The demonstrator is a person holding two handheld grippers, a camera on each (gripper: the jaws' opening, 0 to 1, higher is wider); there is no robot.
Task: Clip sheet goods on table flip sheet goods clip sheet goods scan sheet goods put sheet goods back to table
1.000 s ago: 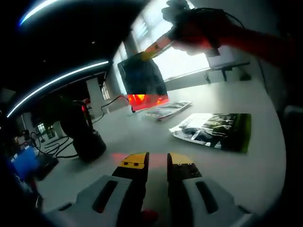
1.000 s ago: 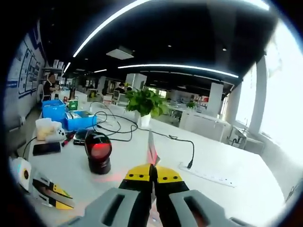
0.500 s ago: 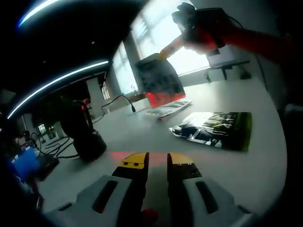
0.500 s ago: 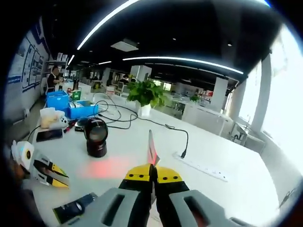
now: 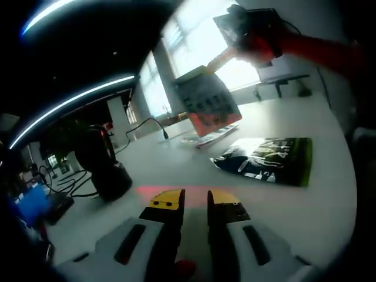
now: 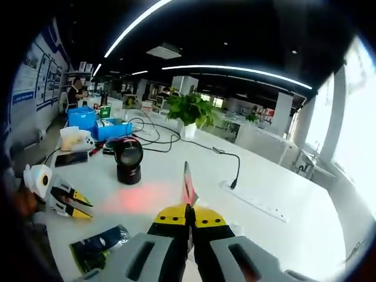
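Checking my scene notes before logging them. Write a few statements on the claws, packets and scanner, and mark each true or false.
1. The right claw is shut on a packet. True.
2. The left claw holds a packet. False: nothing sits between its slightly parted jaws.
3. A dark green packet lies flat on the table. True.
4. The black scanner lies tipped over. False: it stands upright.
5. A red glow falls on the table near the scanner. True.

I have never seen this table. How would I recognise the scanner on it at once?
On the white table, look before the potted plant and the tangle of black cables. The scanner stands upright there, a black domed body with a red glowing window, unlike the flat packets lying nearby.
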